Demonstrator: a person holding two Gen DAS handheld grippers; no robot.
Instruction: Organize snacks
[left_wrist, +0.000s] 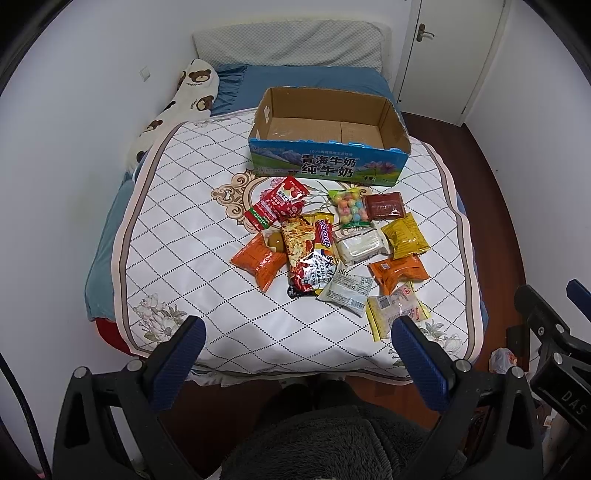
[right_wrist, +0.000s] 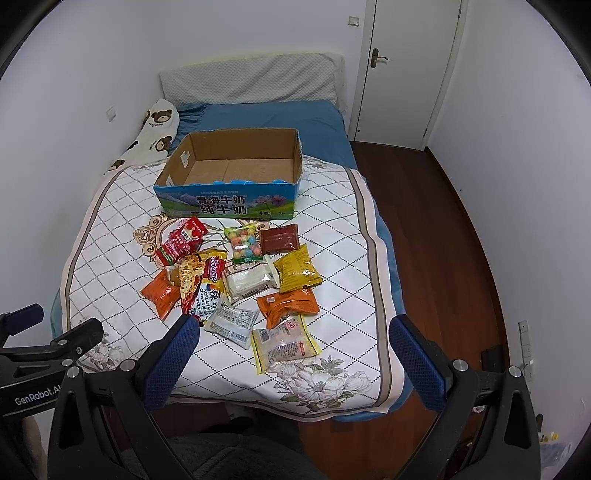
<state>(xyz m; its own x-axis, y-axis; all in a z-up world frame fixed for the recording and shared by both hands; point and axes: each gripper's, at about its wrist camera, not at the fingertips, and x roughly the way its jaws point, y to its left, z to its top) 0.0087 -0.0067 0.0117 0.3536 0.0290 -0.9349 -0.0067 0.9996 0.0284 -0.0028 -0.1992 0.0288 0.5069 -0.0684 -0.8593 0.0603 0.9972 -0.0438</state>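
Hazard entry: snack packets (left_wrist: 328, 251) overlapping on the bed before the empty milk carton (left_wrist: 328, 142); your left gripper (left_wrist: 299, 338) and right gripper (right_wrist: 290, 334) fingers spread, empty; slick wrappers may slip or lift neighbours

Both hand-held grippers (left_wrist: 299, 328) (right_wrist: 295, 328) agape, empty.

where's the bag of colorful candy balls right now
The candy bag lies on the bed just in front of the milk box, right of centre in the left wrist view, with the dark red packet touching its right side.
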